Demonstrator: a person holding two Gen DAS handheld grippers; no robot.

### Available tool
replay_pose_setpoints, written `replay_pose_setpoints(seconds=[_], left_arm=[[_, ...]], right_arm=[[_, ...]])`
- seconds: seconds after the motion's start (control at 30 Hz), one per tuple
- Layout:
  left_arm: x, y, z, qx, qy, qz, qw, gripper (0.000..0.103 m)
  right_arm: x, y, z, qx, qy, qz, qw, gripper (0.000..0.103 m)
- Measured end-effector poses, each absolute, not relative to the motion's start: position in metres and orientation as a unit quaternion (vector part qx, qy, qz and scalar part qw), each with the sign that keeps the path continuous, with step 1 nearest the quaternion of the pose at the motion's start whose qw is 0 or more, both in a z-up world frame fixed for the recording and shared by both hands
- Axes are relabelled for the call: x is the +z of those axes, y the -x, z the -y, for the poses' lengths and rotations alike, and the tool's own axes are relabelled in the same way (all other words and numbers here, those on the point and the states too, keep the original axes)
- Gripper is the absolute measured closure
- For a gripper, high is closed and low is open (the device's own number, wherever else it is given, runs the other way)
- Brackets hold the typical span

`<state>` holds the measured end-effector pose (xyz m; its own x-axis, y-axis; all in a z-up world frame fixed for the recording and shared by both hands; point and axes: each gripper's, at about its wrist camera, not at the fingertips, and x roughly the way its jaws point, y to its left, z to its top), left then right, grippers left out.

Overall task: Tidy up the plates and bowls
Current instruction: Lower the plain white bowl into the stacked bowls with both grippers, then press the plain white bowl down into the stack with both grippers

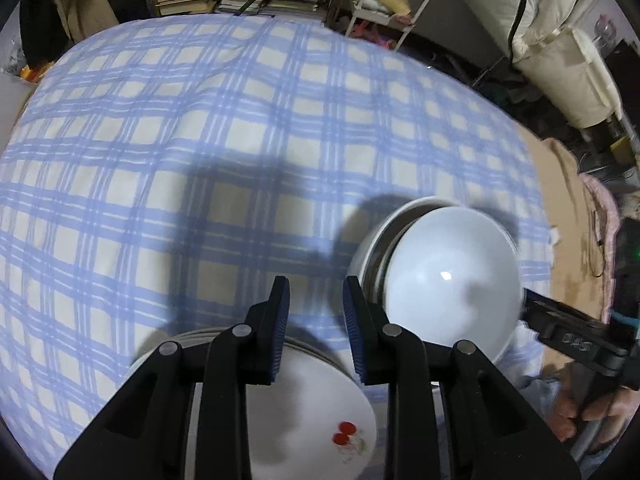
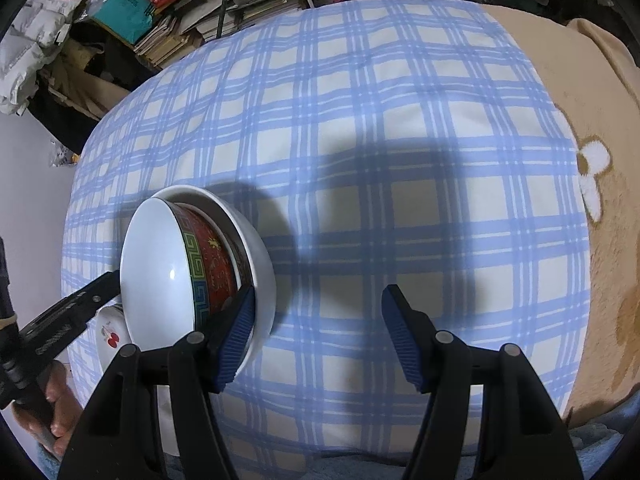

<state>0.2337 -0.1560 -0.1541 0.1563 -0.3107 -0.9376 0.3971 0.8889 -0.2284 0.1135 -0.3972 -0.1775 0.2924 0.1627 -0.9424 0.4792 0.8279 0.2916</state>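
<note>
left hand-held gripper (image 1: pixel 316 308): narrowly parted, empty | right hand-held gripper (image 2: pixel 318 312): wide apart | bowl (image 2: pixel 160 268): tilted, possibly nested

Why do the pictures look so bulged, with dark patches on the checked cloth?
Left wrist view: fisheye bends the blue-checked cloth into a dome; gripper shadows darken its middle; the tilted white bowl shows a glare spot and blurred rim. Right wrist view: same bulge, broad shadows right of the red-patterned bowl.

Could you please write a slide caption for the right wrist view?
Open right gripper beside tilted red-patterned bowl nested in white bowl on checked cloth.
</note>
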Motion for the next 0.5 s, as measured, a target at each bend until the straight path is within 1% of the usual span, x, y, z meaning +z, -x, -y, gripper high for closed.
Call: replay_pose_setpoints(seconds=[0.13, 0.5], left_arm=[[-0.149, -0.235, 0.155, -0.258, -0.024, -0.606, 0.752, 0.076], [-0.162, -0.225, 0.17, -0.241, -0.077, -0.61, 0.751, 0.076]], right_arm=[[-0.179, -0.113, 0.399, -0.105, -0.272, -0.586, 0.756, 0.034], [-0.179, -0.113, 0.398, -0.106, -0.271, -0.589, 0.754, 0.035]])
